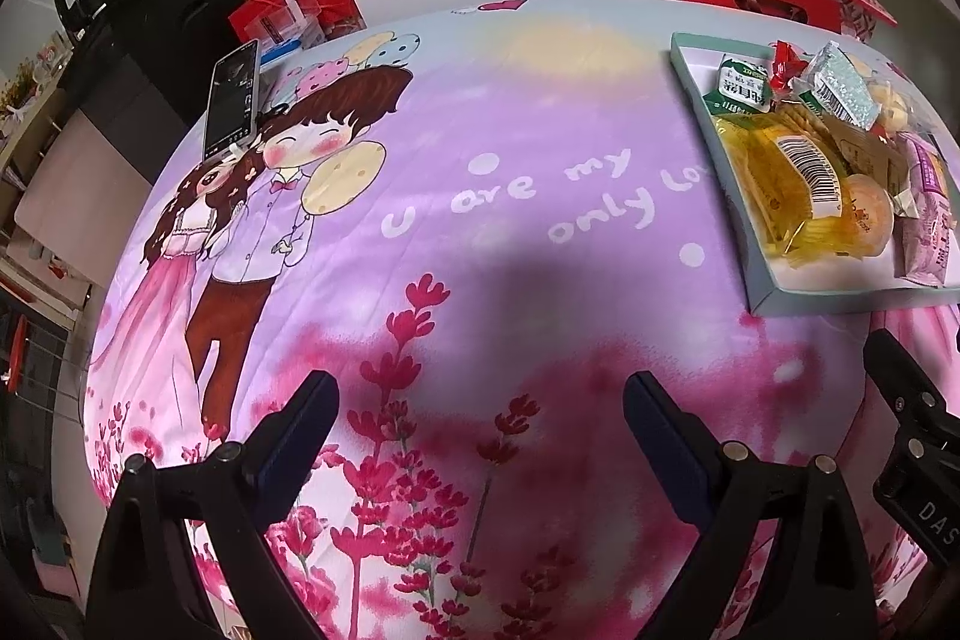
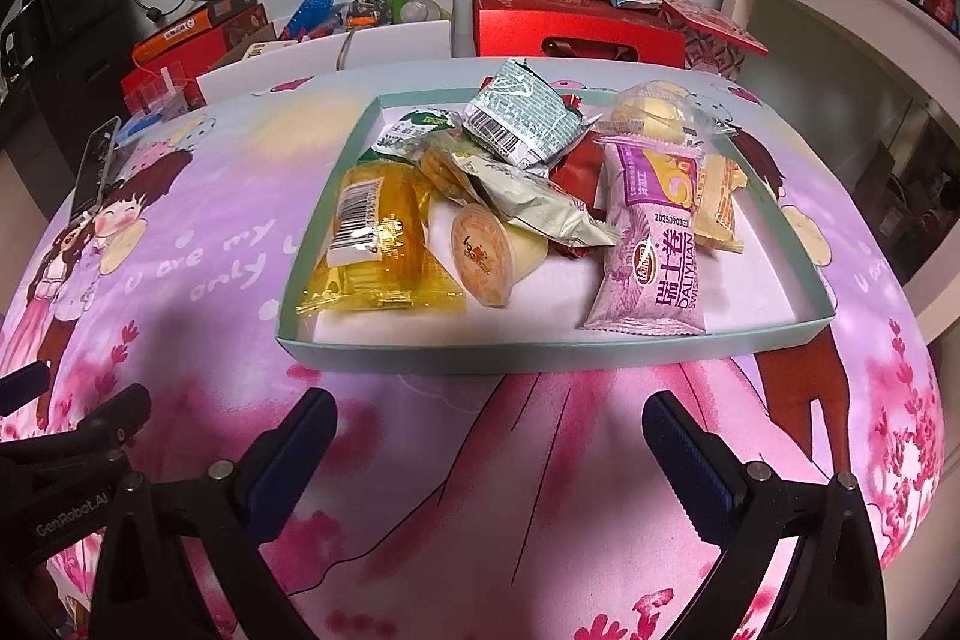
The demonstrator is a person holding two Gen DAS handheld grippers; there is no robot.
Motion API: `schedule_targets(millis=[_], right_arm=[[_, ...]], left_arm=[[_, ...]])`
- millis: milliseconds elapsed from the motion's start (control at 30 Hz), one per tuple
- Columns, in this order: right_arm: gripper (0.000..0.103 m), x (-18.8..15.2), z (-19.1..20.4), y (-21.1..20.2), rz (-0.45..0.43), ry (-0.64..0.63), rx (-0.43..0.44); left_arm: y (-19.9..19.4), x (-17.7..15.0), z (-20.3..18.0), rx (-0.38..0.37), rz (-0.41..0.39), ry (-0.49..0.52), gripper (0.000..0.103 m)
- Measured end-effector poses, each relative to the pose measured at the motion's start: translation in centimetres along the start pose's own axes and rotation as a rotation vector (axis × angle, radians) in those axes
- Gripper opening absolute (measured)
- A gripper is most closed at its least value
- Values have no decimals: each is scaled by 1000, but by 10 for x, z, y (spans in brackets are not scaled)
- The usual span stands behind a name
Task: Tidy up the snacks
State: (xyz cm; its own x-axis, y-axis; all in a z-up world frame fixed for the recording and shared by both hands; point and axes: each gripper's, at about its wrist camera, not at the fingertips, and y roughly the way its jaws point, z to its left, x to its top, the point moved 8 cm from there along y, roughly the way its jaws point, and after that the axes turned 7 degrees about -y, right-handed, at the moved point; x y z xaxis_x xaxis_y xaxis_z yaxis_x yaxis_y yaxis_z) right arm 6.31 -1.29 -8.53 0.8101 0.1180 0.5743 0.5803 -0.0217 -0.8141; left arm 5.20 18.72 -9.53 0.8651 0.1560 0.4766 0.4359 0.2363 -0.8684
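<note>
Here: both hand-held grippers, left & right, wide, empty; purple pkt reads "DALIYUAN".

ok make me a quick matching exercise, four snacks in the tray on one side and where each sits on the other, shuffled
Things:
1. yellow packet
2. purple Swiss roll packet
3. jelly cup
4. silver-green packet

Places in the tray:
A. on top of the pile, at the back
B. left side
C. right of centre, near the front
D. between the yellow and purple packets

Pairs: 1-B, 2-C, 3-D, 4-A
</note>
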Motion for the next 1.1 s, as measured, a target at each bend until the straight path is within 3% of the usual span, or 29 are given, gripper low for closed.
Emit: schedule_targets(millis=[1100], right_arm=[[103, -1, -2, 0, -11, 6, 7]], left_arm=[[3, 0, 5, 0, 9, -14, 96]])
